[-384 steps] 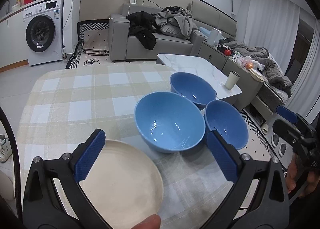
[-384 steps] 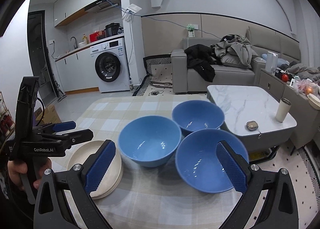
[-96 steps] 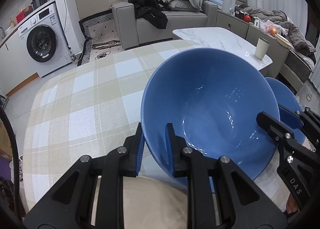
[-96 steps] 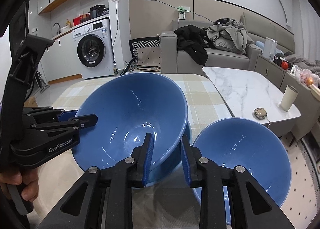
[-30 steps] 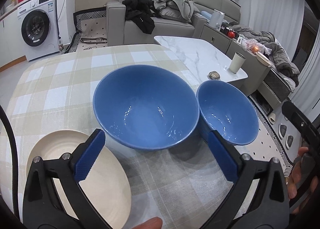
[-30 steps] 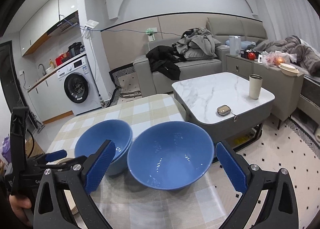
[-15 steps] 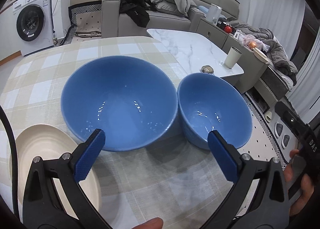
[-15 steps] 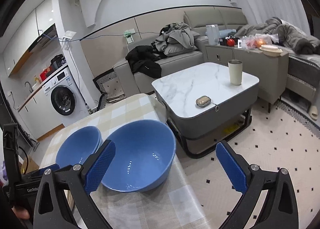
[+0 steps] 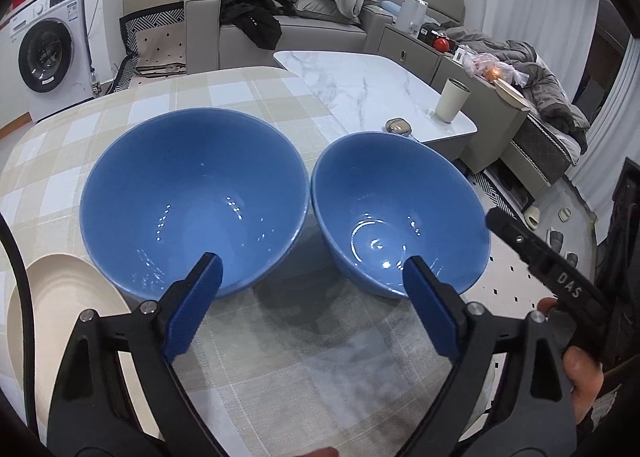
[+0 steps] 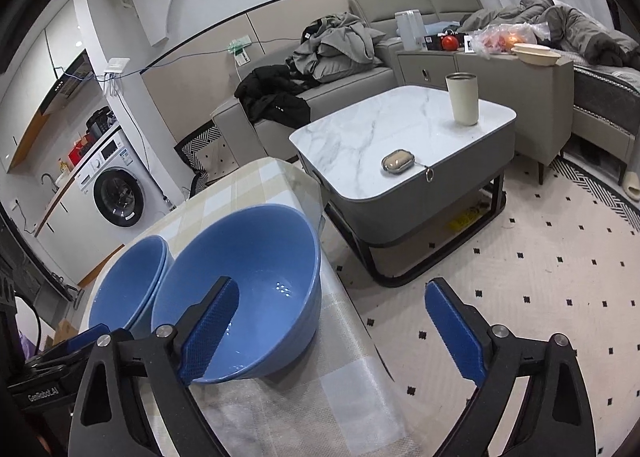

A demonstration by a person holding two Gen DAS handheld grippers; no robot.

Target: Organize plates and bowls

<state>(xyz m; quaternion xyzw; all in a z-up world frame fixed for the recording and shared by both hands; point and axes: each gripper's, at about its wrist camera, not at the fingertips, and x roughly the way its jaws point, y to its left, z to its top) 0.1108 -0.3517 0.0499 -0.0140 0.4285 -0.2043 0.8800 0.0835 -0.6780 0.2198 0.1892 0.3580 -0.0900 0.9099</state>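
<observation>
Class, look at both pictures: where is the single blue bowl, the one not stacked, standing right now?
The single blue bowl stands on the checked tablecloth by the table's right edge, right of the stacked blue bowls, nearest the marble coffee table.

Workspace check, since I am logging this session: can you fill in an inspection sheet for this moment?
Surface: checked tablecloth over the dining table.
Job's things: two stacked blue bowls, single blue bowl beside them, cream plate at the near left.
Clutter: nothing seen on this table.
Grippers: left gripper and right gripper open, jaws just closing slightly, holding nothing.
Cables: black cable at the left edge.
Surroundings: marble coffee table with cup, sofa, washing machine.
</observation>
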